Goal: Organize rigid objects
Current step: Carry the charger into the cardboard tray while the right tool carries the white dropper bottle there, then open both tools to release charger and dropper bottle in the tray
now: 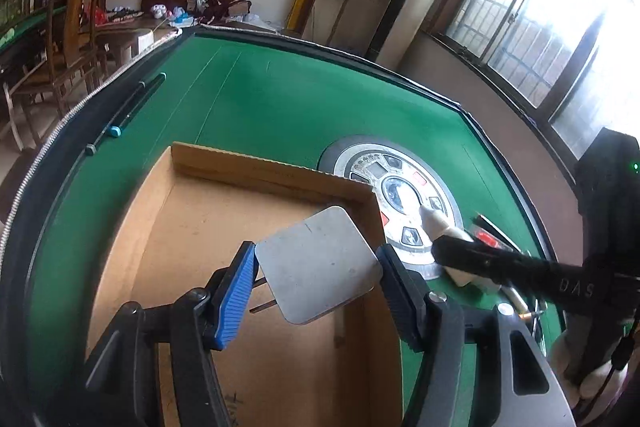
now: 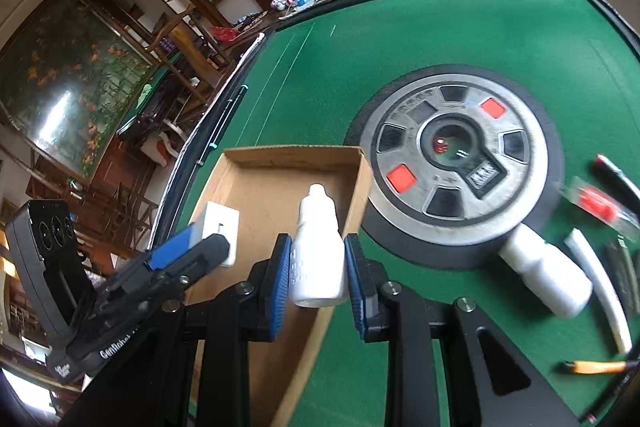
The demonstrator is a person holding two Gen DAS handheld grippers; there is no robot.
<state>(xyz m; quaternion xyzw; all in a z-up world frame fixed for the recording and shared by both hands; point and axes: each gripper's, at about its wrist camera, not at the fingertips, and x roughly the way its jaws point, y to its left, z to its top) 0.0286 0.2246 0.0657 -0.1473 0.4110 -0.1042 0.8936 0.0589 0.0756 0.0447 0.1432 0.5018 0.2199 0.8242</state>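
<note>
My left gripper point(image 1: 318, 281) is shut on a flat grey metal plate point(image 1: 316, 263) and holds it above the open cardboard box point(image 1: 224, 167). The left gripper also shows in the right wrist view point(image 2: 208, 247), with the plate point(image 2: 222, 231) looking white there. My right gripper point(image 2: 316, 271) is shut on a small white dropper bottle point(image 2: 318, 259), upright, over the box's right wall point(image 2: 352, 203). In the left wrist view the right gripper point(image 1: 444, 243) holds the bottle point(image 1: 432, 221) beside the box.
A round silver control panel point(image 2: 452, 151) sits in the green table point(image 2: 400, 27). To its right lie a larger white bottle point(image 2: 548, 275), a white tube point(image 2: 600, 283), a red-capped item point(image 2: 596, 203), pens and an orange-tipped tool point(image 2: 596, 367). Pens point(image 1: 132, 111) lie by the left rim.
</note>
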